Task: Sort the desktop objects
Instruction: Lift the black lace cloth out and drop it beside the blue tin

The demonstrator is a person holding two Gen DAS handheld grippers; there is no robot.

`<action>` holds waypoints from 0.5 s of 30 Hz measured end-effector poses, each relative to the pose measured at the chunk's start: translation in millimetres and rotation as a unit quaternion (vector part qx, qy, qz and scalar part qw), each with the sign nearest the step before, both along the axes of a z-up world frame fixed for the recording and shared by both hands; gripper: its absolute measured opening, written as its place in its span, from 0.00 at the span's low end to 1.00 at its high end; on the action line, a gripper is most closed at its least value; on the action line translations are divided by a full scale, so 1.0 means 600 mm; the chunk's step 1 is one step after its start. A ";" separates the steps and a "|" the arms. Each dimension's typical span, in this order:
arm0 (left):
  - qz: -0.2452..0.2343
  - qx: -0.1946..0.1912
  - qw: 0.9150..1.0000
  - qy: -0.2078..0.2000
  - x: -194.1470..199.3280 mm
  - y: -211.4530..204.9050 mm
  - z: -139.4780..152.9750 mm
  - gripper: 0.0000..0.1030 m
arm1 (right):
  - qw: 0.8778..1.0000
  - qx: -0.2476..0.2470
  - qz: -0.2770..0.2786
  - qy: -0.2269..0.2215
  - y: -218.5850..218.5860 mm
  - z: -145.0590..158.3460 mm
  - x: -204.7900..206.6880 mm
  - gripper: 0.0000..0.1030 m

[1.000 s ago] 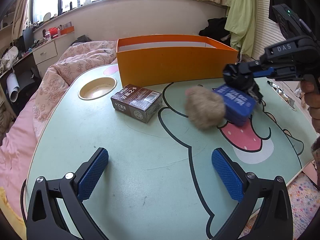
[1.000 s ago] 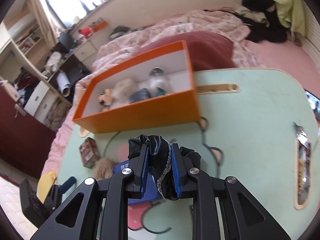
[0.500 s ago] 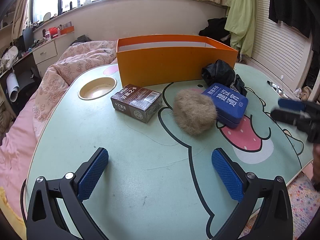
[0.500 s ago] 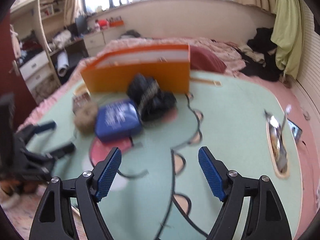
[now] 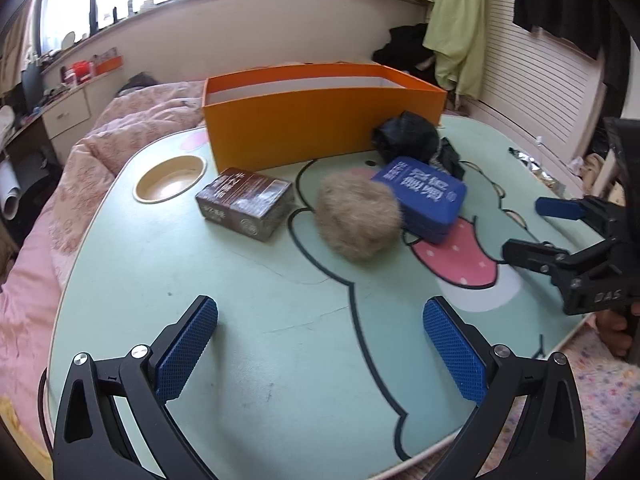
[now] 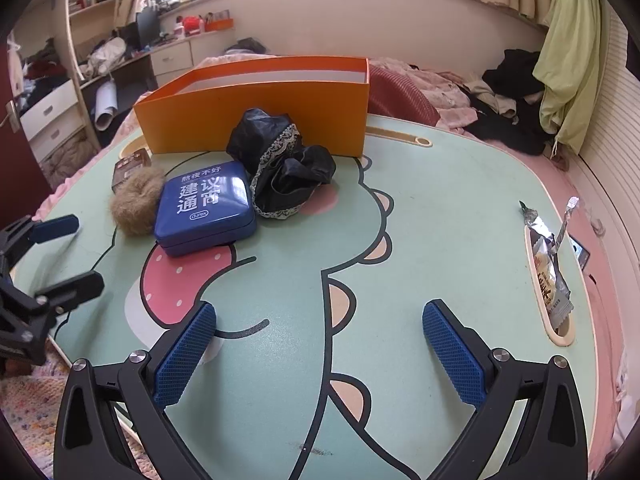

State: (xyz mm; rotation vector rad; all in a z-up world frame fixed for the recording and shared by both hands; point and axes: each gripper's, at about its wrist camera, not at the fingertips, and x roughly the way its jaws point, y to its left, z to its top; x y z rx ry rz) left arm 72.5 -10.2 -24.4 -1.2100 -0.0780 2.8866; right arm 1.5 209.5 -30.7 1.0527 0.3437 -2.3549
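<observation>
A messy bedroom is seen behind a mint-green cartoon table (image 6: 440,216), with an orange box (image 6: 260,116) parked at the far side. Four things are left out just near of it: a black lacy bundle (image 6: 280,164), a blue tin (image 6: 204,208), a fluffy brown ball (image 5: 356,220) and a brown carton (image 5: 244,204). The left gripper (image 5: 320,352) is held wide with nothing in it; the right gripper (image 6: 320,360) is opening, nothing between its jaws. A between-picks moment, probably; next, one item needs to be grabbed and boxed.
</observation>
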 end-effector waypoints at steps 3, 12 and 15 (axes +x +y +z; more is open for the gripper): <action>-0.002 0.024 0.999 0.031 -0.023 -0.012 0.060 1.00 | 1.000 0.000 0.000 0.000 0.000 0.000 0.000 0.99; -0.007 0.135 0.986 -0.100 -0.292 -0.036 0.161 0.84 | 1.000 -0.007 0.000 0.000 0.004 0.001 0.000 0.99; 0.022 0.136 0.973 -0.186 -0.370 -0.028 0.118 0.78 | 1.000 -0.010 0.000 0.000 0.006 0.000 0.001 0.99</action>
